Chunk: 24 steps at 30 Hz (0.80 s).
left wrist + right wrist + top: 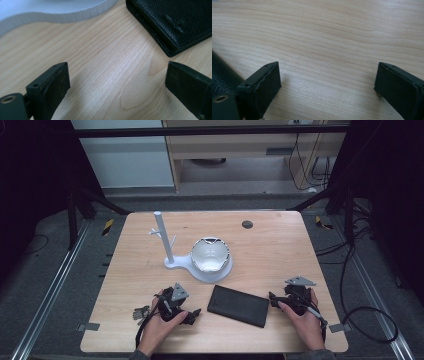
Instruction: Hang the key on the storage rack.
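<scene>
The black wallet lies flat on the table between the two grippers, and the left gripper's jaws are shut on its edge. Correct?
Not quite. The black wallet does lie flat between them, but the left gripper has open jaws with only bare table between them, as the left gripper view shows.

No readable text, labels, brands or numbers anywhere. The black wallet carried a small embossed mark in the left gripper view, too faint to read. Yellow-black hazard tape strips sat on the floor, without lettering.
</scene>
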Each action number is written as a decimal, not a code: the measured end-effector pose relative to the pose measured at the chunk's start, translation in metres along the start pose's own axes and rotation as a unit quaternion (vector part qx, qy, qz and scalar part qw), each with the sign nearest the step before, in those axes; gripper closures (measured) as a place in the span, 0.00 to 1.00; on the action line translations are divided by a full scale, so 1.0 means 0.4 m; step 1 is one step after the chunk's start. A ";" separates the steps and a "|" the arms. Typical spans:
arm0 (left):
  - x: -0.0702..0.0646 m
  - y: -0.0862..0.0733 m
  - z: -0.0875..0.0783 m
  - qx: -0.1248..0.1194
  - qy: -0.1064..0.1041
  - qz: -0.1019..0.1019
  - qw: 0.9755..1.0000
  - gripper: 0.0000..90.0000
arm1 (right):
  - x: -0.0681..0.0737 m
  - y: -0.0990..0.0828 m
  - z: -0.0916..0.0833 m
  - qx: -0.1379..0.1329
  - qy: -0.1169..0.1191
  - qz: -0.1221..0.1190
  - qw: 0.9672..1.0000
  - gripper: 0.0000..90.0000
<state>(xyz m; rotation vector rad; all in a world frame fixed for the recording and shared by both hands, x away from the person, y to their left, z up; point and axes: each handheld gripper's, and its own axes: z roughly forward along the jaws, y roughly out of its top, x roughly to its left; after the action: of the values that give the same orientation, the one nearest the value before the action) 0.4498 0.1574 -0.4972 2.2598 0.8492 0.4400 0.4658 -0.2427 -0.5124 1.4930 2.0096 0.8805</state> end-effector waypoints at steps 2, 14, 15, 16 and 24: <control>0.002 0.009 -0.011 0.010 -0.005 0.012 1.000 0.07 | 0.000 0.000 0.000 0.000 0.001 0.000 1.000 0.07; 0.093 0.044 -0.139 0.021 0.031 0.002 0.999 0.08 | 0.002 -0.003 -0.003 0.002 0.006 -0.002 1.000 0.07; 0.093 0.044 -0.139 0.021 0.031 0.002 0.999 0.07 | 0.002 -0.003 -0.003 0.002 0.006 -0.002 1.000 0.07; 0.099 0.043 -0.154 0.023 0.035 0.005 0.999 0.07 | 0.003 -0.004 -0.004 0.001 0.008 -0.001 1.000 0.07; 0.159 -0.033 -0.251 0.074 0.041 -0.005 0.996 0.06 | 0.002 -0.005 -0.006 0.001 0.010 -0.004 1.000 0.06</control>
<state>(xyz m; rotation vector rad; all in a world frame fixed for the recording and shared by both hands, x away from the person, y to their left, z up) 0.4386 0.2558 -0.4299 2.3861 0.9621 0.4811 0.4626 -0.2427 -0.5123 1.4814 2.0310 0.8935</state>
